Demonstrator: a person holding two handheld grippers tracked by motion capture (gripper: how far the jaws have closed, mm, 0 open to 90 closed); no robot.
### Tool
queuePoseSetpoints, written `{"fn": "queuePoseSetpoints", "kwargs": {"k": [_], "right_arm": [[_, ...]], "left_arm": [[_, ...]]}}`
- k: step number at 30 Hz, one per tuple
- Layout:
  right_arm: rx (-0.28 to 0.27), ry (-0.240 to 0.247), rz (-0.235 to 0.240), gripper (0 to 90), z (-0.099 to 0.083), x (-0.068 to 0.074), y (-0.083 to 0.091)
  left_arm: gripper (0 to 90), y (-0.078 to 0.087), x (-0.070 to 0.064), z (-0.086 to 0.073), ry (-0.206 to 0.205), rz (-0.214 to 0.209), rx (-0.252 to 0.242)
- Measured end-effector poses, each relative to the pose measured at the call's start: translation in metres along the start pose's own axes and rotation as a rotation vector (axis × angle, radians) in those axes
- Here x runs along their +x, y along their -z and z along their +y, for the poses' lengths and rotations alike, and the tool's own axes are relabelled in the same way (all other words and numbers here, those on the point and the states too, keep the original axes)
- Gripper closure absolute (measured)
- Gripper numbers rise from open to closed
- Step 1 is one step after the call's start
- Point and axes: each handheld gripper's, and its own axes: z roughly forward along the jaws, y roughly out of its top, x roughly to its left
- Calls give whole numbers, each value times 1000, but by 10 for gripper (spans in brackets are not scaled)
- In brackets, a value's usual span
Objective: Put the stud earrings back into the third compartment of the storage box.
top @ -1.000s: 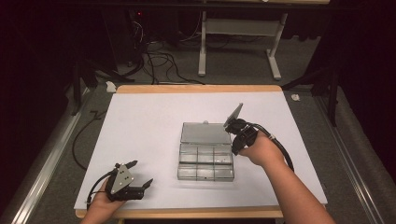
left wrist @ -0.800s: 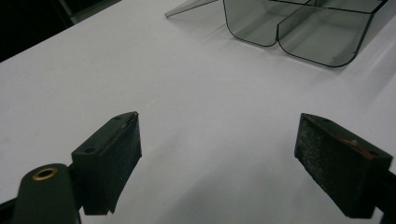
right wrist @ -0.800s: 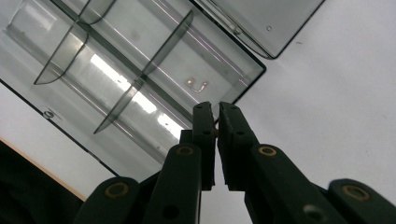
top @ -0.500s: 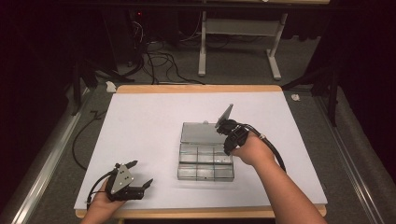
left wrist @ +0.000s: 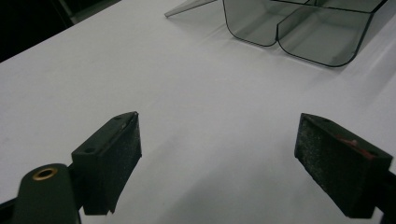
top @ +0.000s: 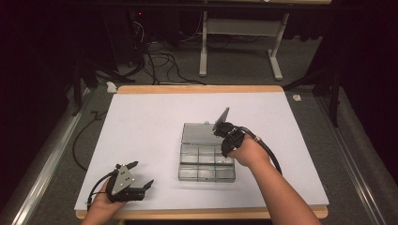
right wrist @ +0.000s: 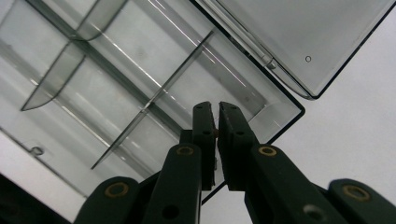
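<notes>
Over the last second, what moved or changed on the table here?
The right gripper slid left and slightly toward the person, coming in over the clear compartment box with its jaws nearly shut. The box with its lid laid open and the open left gripper stayed put.

White table [top: 150, 126], clear compartment box [top: 206, 161]
</notes>
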Motion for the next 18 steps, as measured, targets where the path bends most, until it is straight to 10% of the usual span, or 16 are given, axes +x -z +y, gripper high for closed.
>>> {"fn": "queuePoseSetpoints", "kwargs": {"k": [18], "right_arm": [[51,28,-15,864,6,-1,-28]], "left_arm": [[154,0,-1,0,5,4,-2]]}}
